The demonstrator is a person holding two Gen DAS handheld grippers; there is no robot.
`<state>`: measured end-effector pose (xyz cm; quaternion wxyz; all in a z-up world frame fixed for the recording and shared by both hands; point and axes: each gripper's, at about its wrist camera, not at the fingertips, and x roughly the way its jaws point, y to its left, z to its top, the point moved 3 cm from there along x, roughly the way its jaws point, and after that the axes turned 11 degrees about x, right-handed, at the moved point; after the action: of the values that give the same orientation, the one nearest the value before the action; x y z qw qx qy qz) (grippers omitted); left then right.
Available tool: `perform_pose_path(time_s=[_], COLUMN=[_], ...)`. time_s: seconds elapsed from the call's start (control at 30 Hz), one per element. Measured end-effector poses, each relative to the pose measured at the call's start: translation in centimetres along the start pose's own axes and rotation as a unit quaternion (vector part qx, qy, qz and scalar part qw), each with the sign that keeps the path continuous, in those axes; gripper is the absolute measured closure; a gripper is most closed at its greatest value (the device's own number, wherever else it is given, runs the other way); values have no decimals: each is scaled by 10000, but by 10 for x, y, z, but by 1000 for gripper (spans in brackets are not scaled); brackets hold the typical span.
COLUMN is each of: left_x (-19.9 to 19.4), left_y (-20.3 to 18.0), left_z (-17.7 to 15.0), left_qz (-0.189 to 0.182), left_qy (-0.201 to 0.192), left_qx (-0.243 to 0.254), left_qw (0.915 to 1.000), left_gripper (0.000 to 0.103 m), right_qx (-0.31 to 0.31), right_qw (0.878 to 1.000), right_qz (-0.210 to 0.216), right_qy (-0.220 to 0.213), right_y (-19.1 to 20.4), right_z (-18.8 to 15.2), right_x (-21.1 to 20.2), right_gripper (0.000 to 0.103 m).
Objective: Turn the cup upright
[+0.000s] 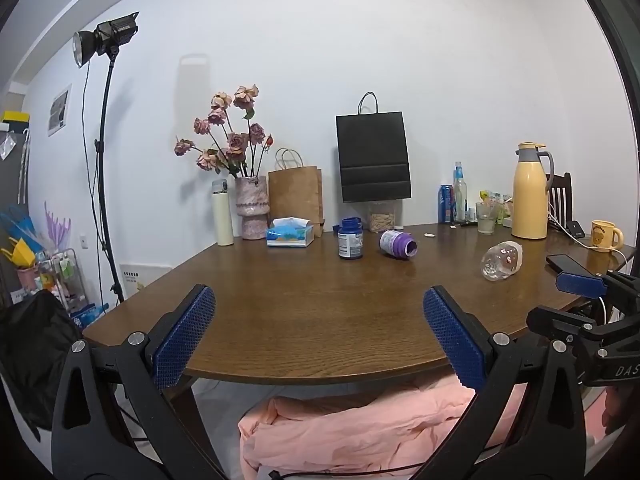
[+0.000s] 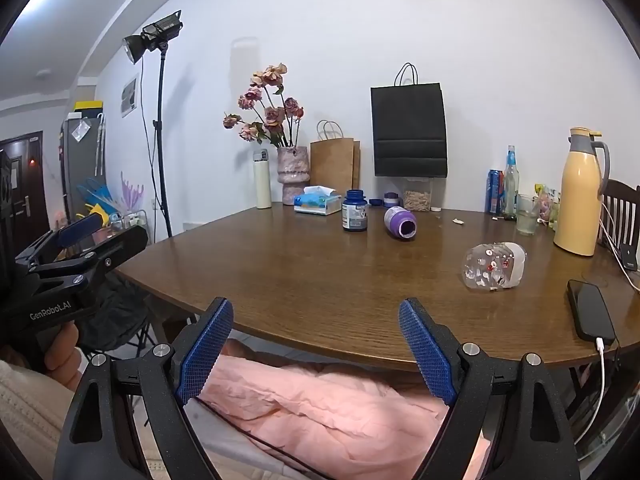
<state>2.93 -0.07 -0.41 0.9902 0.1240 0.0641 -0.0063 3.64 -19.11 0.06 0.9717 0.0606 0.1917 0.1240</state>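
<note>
A clear glass cup with small printed figures and a pale sleeve lies on its side on the brown wooden table, toward the right. It also shows in the left wrist view. My right gripper is open and empty at the table's near edge, well short of the cup. My left gripper is open and empty at the near edge too, left of the cup. Each gripper shows at the side of the other's view.
A purple jar lies on its side mid-table beside an upright blue bottle. A phone on a cable lies near the right edge. A yellow jug, a glass, bottles, paper bags, a vase and a tissue box line the back.
</note>
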Motion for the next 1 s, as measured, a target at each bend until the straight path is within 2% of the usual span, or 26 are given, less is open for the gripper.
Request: perform_pose_path(time_s=[1.0], left_x=[3], left_y=[-1], left_z=[2], left_qz=[-4], left_qy=[6], left_qx=[-6], left_qw=[10000], left_gripper=[0], right_qx=[35], right_qw=[10000], right_qz=[39], right_qy=[43], right_y=[0], right_z=[-2], right_x=[2], right_gripper=[14])
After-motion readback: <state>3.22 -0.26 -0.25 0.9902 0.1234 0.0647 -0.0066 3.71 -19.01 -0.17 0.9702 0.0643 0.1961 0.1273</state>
